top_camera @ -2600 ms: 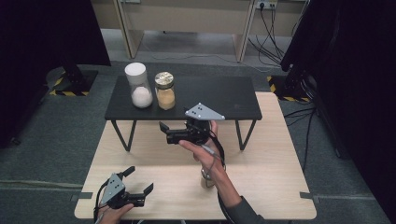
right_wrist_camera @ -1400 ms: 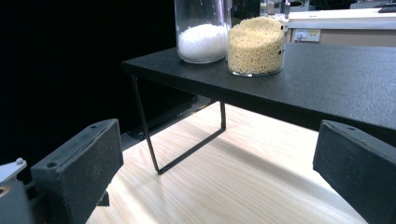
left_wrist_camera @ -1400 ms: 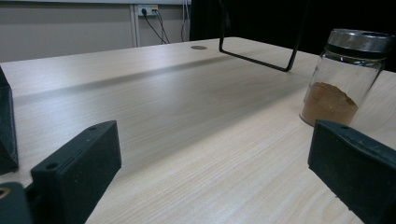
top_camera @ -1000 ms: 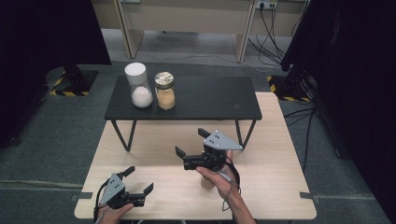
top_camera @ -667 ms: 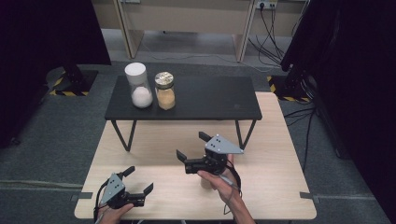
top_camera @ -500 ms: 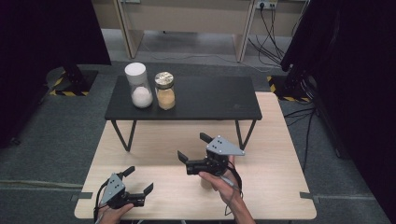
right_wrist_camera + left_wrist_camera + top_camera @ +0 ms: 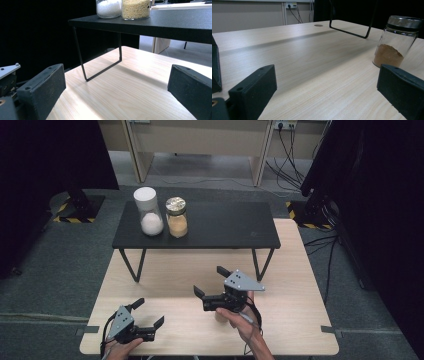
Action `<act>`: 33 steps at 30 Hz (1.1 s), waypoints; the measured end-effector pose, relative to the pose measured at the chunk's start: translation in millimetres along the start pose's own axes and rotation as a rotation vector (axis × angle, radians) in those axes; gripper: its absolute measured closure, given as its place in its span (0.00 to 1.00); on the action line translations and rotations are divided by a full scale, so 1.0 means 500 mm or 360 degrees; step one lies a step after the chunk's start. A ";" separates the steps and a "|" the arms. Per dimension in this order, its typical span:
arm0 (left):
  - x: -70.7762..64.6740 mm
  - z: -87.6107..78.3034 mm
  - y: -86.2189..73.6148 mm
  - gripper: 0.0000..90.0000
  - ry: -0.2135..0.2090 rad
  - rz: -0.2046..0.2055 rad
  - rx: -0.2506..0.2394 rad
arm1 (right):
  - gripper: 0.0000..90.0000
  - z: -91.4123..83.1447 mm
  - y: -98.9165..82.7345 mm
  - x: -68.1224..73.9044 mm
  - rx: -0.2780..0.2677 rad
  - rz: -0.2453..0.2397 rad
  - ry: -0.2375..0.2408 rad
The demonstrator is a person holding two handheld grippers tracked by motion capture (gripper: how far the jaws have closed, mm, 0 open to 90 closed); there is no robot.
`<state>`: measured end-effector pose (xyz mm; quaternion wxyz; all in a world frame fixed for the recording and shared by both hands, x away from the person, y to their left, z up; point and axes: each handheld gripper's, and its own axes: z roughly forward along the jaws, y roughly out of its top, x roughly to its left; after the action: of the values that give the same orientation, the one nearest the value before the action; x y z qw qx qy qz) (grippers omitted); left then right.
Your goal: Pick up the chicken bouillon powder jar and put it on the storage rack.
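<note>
- Now, the right gripper (image 7: 211, 281) hovers above the wooden table (image 7: 295, 285), just in front of the black shelf (image 7: 220, 225), with its jaws spread wide and nothing between them.
- Held from below by the person's right hand (image 7: 245, 317), it points toward the left side of the shelf; a cable loops beside the wrist.
- Under that hand, in front of the shelf, a pale shape shows that may be a jar — too hidden in the high view to tell.
- Along its own jaws, the right gripper view looks at the shelf's thin black leg (image 7: 100, 62) and up at the shelf edge.
- Farther from the shelf, at the table's near left corner, the left gripper (image 7: 147, 312) sits low in the left hand (image 7: 117, 351), jaws also parted and empty.
- Its own view shows a glass jar of brown powder (image 7: 395, 42) with a metal lid, upright on the wood just ahead of one jaw — near, not touching.
- On the shelf's left end stand two more jars, touching or nearly so: a white-lidded jar (image 7: 149, 212) of white grains and, to its right, a jar of yellow grains (image 7: 176, 217).
- Behind the shelf lies grey floor with desk legs and cables.
</note>
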<state>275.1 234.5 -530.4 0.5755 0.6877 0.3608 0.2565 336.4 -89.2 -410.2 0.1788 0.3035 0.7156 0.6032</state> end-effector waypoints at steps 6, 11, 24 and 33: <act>0.000 0.000 0.000 0.02 -0.0001 0.0002 0.0002 | 0.02 -0.006 -0.012 -0.001 0.0004 0.0000 0.0007; 0.000 0.000 0.000 0.02 -0.0001 0.0003 0.0002 | 0.02 -0.009 -0.018 -0.002 0.0002 0.0002 0.0005; 0.000 0.000 0.000 0.02 -0.0002 0.0003 0.0001 | 0.02 -0.030 -0.042 -0.009 0.0008 -0.0003 -0.0030; 0.000 0.000 0.000 0.02 -0.0002 0.0004 0.0002 | 0.02 -0.047 -0.057 -0.014 0.0020 0.0000 -0.0058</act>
<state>275.0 234.3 -530.3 0.5749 0.6888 0.3596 0.2566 321.0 -113.9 -433.9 0.1901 0.3155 0.7160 0.5930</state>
